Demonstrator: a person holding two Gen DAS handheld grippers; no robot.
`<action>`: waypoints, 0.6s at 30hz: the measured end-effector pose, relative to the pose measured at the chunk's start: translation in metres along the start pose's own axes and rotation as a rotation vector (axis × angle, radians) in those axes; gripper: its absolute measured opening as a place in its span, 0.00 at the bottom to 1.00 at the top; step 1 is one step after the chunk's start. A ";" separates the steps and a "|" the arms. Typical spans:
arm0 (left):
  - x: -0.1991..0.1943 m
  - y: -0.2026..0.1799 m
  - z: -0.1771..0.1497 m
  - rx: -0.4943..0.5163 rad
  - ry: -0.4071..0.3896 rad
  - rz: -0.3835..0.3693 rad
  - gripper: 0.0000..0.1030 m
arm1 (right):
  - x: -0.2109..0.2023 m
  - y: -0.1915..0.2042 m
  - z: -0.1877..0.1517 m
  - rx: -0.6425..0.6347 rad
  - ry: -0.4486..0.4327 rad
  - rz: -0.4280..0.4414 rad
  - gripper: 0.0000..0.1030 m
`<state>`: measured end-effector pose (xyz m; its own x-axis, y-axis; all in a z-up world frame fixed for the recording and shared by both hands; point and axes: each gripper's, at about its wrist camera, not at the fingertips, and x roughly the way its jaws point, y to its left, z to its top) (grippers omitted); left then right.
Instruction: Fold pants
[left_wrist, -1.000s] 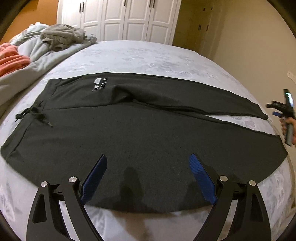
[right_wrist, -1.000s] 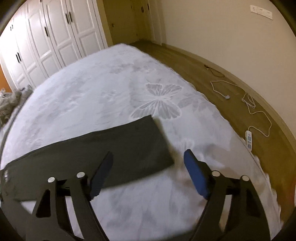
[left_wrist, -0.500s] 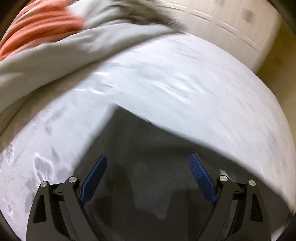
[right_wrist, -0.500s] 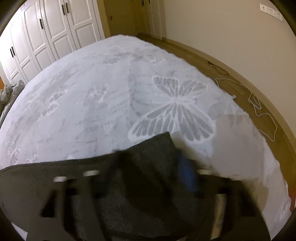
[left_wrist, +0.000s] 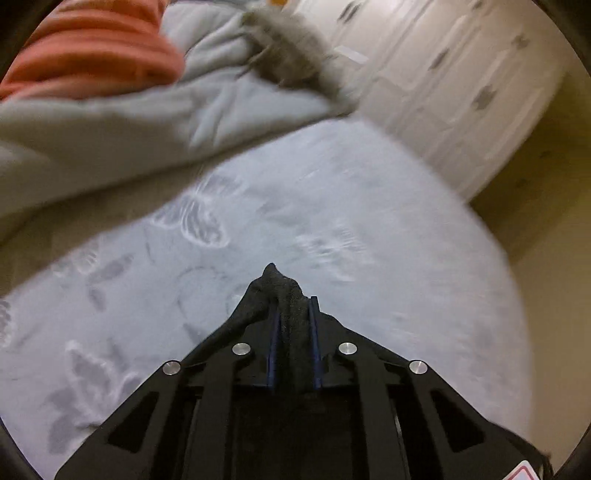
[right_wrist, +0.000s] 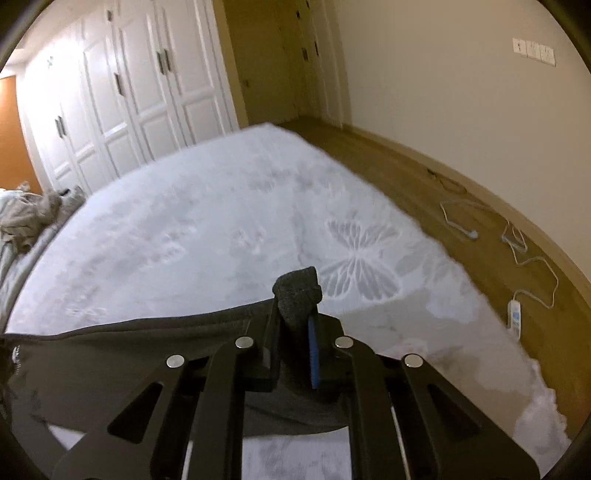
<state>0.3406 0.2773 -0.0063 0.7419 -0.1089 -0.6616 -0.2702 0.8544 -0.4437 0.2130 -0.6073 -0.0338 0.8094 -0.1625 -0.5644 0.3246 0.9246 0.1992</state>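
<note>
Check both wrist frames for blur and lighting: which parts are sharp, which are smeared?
Left wrist view: motion-smeared blanket and wardrobe; left gripper, shut on pants, stays sharp. Right wrist view: milder blur on the bed; right gripper clamping the cloth is crisp. Both: warm yellow indoor cast, strong fisheye bending, dark corners.

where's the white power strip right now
In the right wrist view, the white power strip lies on the wooden floor at far right, beside the bed's edge.
</note>
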 end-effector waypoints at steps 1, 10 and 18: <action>-0.030 0.002 -0.002 0.014 -0.020 -0.050 0.09 | -0.015 0.000 0.000 -0.013 -0.019 0.014 0.10; -0.159 0.058 -0.083 0.126 0.041 -0.016 0.10 | -0.109 -0.044 -0.074 -0.077 0.053 0.020 0.12; -0.180 0.091 -0.157 -0.072 0.100 -0.059 0.48 | -0.149 -0.081 -0.137 0.098 0.115 -0.078 0.38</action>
<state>0.0861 0.2950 -0.0218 0.6938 -0.2109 -0.6886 -0.2744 0.8066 -0.5235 -0.0005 -0.6106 -0.0759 0.7200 -0.1868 -0.6683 0.4352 0.8717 0.2252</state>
